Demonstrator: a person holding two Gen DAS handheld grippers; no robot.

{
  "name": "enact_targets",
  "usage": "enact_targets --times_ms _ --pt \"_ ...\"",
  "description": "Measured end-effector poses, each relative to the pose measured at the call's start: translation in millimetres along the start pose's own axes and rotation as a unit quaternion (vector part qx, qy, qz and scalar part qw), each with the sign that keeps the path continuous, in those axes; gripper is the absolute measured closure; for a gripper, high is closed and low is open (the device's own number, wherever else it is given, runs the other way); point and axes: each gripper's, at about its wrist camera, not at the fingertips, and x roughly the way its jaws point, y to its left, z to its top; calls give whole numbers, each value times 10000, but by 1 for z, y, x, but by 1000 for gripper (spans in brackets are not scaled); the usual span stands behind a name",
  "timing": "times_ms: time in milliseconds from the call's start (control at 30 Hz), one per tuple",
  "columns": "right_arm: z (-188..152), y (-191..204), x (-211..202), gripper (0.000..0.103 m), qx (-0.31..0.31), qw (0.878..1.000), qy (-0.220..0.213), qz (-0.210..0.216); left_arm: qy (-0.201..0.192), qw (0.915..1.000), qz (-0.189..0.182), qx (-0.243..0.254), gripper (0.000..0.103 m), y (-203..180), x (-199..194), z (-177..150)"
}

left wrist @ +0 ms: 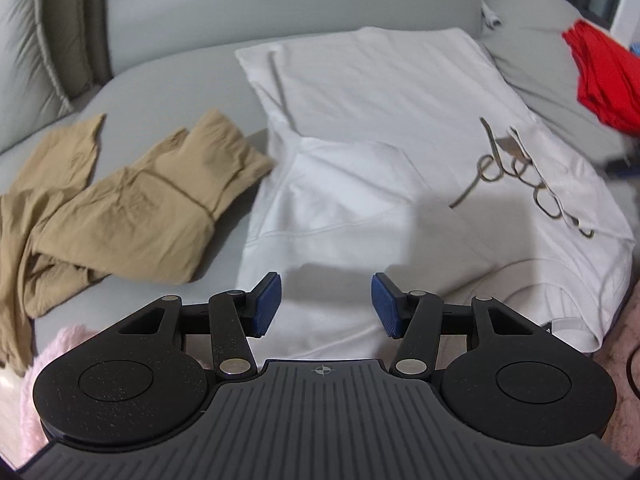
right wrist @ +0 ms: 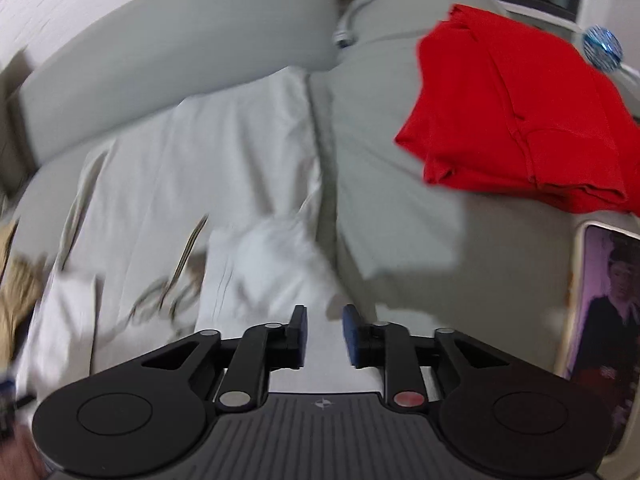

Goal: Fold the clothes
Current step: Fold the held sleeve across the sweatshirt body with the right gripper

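Grey sofa cushions carry the white shirt laid flat for folding, left gripper spread above its near edge, right gripper parted, empty, red garment set aside far right.

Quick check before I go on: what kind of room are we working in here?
Most likely a living room at home. The clothes lie on a grey sofa with a padded backrest; a white shirt is spread on the seat, and a folded red garment sits beside it.
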Motion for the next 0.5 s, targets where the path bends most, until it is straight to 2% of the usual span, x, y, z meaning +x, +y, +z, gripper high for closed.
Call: enact_targets --times_ms 133,233,300,367,500 --pt "-4 3 23 71 355 9991 198 142 189 9998 13 -80 47 3 8 -5" --pt "-26 11 28 68 141 9995 258 94 232 9994 -19 -258 47 10 9 -6" --pt "-42 17 14 67 46 9997 228 16 256 9990 -55 -371 47 14 9 -7" --pt "-49 19 3 59 2 9997 253 -2 266 9988 -76 -408 46 16 9 -7" --pt "-55 20 -20 60 -175 9993 314 57 286 9983 -124 -487 46 18 8 -8"
